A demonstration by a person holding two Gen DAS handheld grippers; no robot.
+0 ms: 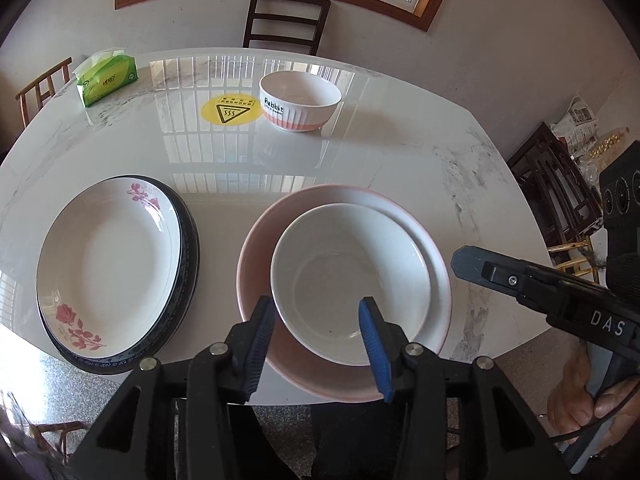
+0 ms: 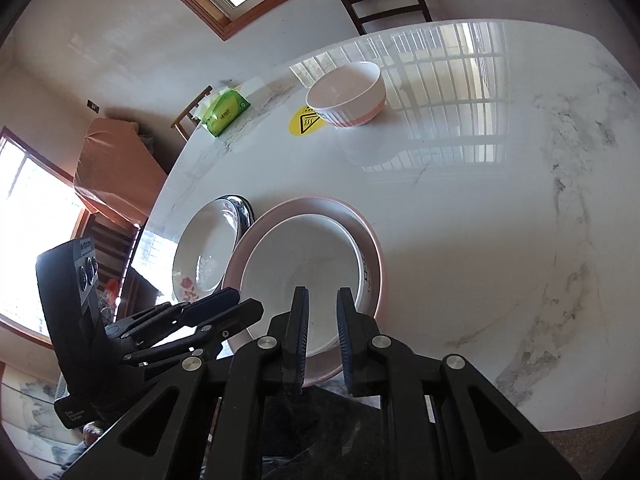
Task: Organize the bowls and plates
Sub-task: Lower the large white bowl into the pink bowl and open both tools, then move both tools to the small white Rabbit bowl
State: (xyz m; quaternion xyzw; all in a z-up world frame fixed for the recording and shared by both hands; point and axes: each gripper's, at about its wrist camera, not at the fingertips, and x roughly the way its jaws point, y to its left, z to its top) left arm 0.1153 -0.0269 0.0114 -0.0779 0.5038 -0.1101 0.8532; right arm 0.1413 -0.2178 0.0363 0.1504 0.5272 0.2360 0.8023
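A white bowl (image 1: 352, 276) sits inside a larger pink-rimmed bowl (image 1: 256, 256) at the table's near edge. My left gripper (image 1: 316, 312) is open, its jaws astride the white bowl's near rim without clamping it. My right gripper (image 2: 323, 300) has its jaws narrowly apart over the same white bowl (image 2: 304, 264), empty; it also shows in the left wrist view (image 1: 472, 264) to the right of the bowls. A rose-patterned plate (image 1: 108, 256) lies on a dark-rimmed plate (image 1: 192, 240) at the left. A white and pink "Rabbit" bowl (image 1: 300, 100) stands far across the table.
A green tissue pack (image 1: 108, 76) lies at the far left of the marble table (image 1: 400, 152). A yellow hot-surface sticker (image 1: 228, 110) is beside the Rabbit bowl. Chairs (image 1: 286, 20) stand around the table; one (image 1: 556, 188) is at the right.
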